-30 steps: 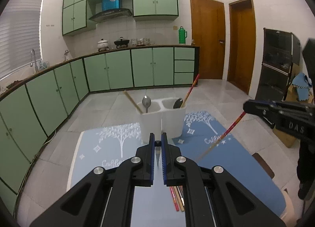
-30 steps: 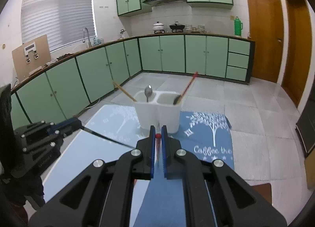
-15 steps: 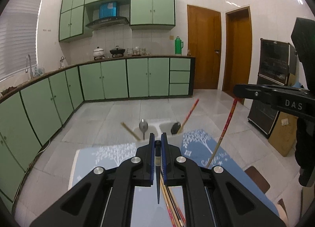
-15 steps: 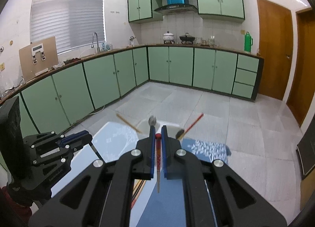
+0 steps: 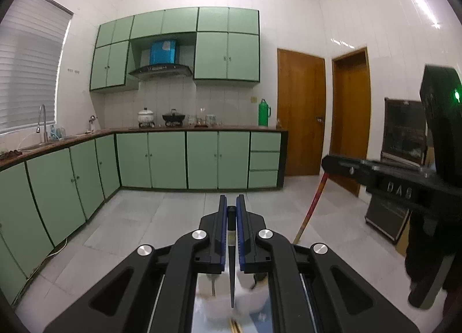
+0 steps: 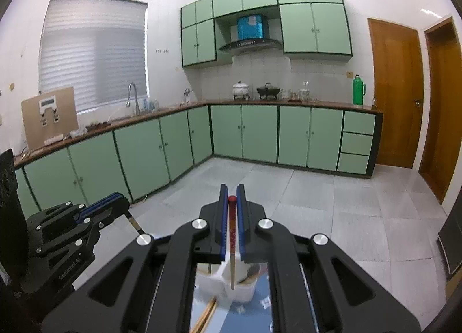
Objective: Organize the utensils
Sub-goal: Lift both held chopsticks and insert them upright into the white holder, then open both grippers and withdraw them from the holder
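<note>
The left hand-held gripper (image 5: 229, 209) has its blue pads pressed together on the top end of a dark chopstick (image 5: 232, 281). The stick's long axis runs close to vertical: its blunt end sits between the fingertips and its thin tip hangs down toward the white utensil holder (image 5: 222, 304), which shows blurred between the gripper's arms. In the right wrist view the same stick (image 6: 135, 222) leaves that gripper (image 6: 114, 201) slanting down and to the right.

The right hand-held gripper (image 6: 232, 193) is likewise clamped tight, here on a red-topped chopstick (image 6: 232, 246). The red cap stands at the fingertips, the patterned red section runs down between the pads, and the pale wooden lower part hangs nearly straight down, its tip over the white utensil holder (image 6: 239, 289). In the left wrist view this stick (image 5: 310, 211) drops from the right hand-held gripper (image 5: 327, 163), leaning slightly down and to the left.

The holder stands on a blue patterned mat (image 6: 257, 312) on the desk. Wooden chopsticks (image 6: 206, 315) lie beside the holder, running lengthwise toward the camera. A dark-handled utensil (image 6: 254, 271) leans in the holder's right compartment.

Green cabinets (image 6: 260, 136) line the kitchen behind.
</note>
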Action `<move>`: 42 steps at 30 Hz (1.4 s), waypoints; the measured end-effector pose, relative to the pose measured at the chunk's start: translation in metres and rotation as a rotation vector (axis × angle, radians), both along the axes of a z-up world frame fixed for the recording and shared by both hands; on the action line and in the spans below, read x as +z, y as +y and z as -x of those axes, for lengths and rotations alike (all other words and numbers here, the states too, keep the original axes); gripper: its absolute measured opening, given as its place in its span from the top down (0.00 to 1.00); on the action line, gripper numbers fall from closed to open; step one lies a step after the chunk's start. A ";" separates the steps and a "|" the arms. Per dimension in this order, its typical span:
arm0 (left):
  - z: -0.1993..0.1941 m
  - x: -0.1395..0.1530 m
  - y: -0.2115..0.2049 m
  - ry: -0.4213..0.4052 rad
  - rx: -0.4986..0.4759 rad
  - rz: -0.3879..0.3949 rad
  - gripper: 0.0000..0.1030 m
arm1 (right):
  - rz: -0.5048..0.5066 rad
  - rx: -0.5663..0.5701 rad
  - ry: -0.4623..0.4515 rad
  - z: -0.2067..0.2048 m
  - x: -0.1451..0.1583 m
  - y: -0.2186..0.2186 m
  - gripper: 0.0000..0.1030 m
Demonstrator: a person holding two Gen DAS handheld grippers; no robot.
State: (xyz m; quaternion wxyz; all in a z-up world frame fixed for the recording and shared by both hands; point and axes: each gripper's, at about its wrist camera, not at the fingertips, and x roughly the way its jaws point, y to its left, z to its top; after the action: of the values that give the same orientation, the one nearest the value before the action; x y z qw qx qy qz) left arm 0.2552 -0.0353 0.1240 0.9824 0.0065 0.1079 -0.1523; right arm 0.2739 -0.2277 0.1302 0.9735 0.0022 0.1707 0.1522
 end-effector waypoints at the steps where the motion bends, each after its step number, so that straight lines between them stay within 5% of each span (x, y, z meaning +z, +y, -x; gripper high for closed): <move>1: -0.005 0.001 -0.002 -0.006 0.003 -0.001 0.94 | -0.003 -0.004 -0.004 -0.006 0.000 -0.001 0.95; 8: -0.058 -0.019 -0.008 -0.004 0.031 -0.003 0.94 | 0.009 -0.021 0.019 -0.053 -0.025 0.004 0.95; 20: -0.094 -0.075 -0.005 0.156 0.023 -0.007 0.92 | 0.032 -0.016 0.144 -0.082 -0.084 0.017 0.92; 32: -0.022 -0.052 0.019 0.100 0.057 0.031 0.51 | 0.021 -0.092 0.043 -0.012 -0.065 -0.018 0.45; 39: 0.038 -0.085 0.029 0.148 0.096 -0.013 0.39 | 0.007 -0.127 0.062 0.053 -0.096 -0.036 0.14; 42: 0.060 -0.113 0.033 0.206 0.097 -0.029 0.36 | -0.001 -0.137 0.092 0.078 -0.122 -0.037 0.10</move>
State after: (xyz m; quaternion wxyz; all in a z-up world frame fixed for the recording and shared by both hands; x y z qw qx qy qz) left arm 0.1957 -0.0025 0.0106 0.9721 -0.0003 0.2109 -0.1027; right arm 0.1958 -0.2645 0.0086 0.9728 0.0213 0.2144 0.0850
